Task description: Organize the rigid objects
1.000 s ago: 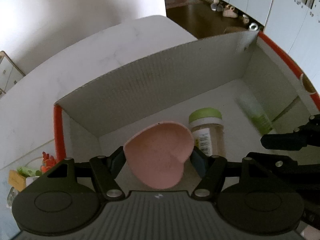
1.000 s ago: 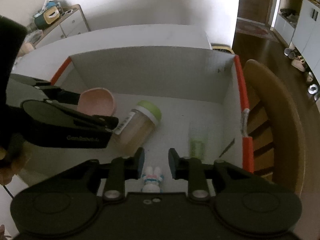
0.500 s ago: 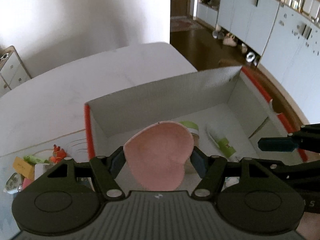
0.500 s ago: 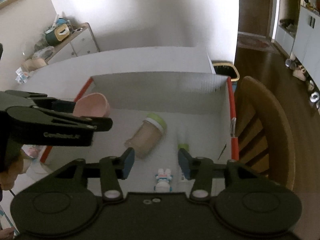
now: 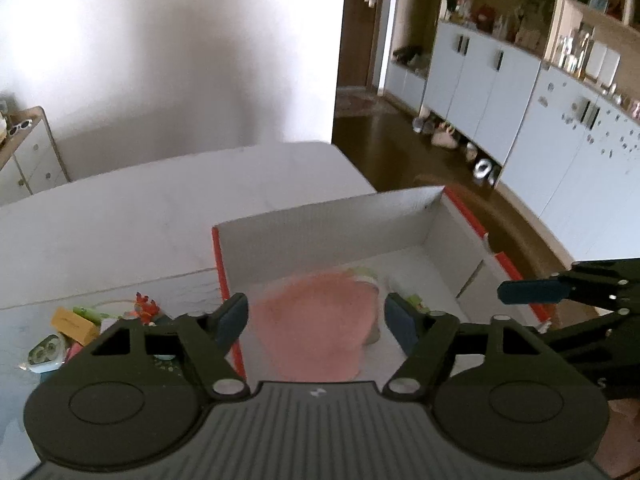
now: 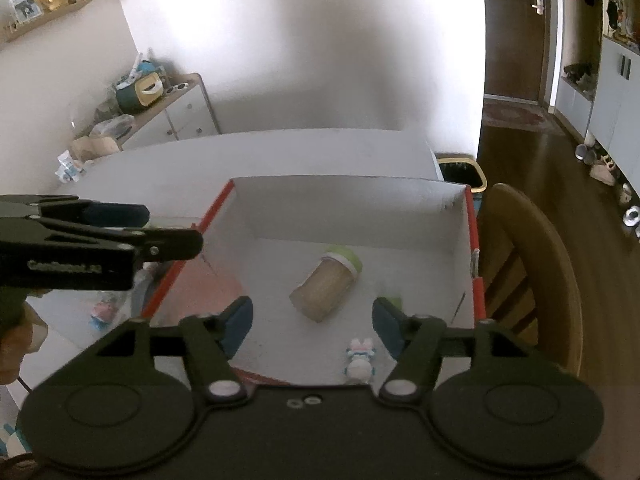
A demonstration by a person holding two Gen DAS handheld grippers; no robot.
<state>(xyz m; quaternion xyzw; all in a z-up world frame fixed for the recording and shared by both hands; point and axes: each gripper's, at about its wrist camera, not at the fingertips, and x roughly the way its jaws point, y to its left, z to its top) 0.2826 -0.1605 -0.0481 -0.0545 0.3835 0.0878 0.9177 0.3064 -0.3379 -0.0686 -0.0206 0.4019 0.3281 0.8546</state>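
White tabletop (image 5: 132, 220), cardboard box (image 6: 340, 194) at centre frame: left gripper (image 5: 316, 314), jaws opening, lets a blurred pink heart-shaped dish (image 5: 320, 320) go – pads look clear of it – toward the box's lower left. Right gripper (image 6: 310, 320), also opening, holds nothing; jar (image 6: 326, 286) and bunny toy (image 6: 360, 362) lie inside. Risk: dish may clip the red rim or strike the jar – it's dropping uncontrolled.

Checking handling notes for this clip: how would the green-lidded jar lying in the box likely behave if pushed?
The jar lies on its side on the bare floor of the box, so a sideways nudge would probably roll it. It looks like rigid, smooth plastic, likely stiff and a little slippery. Its weight is hard to judge from here.
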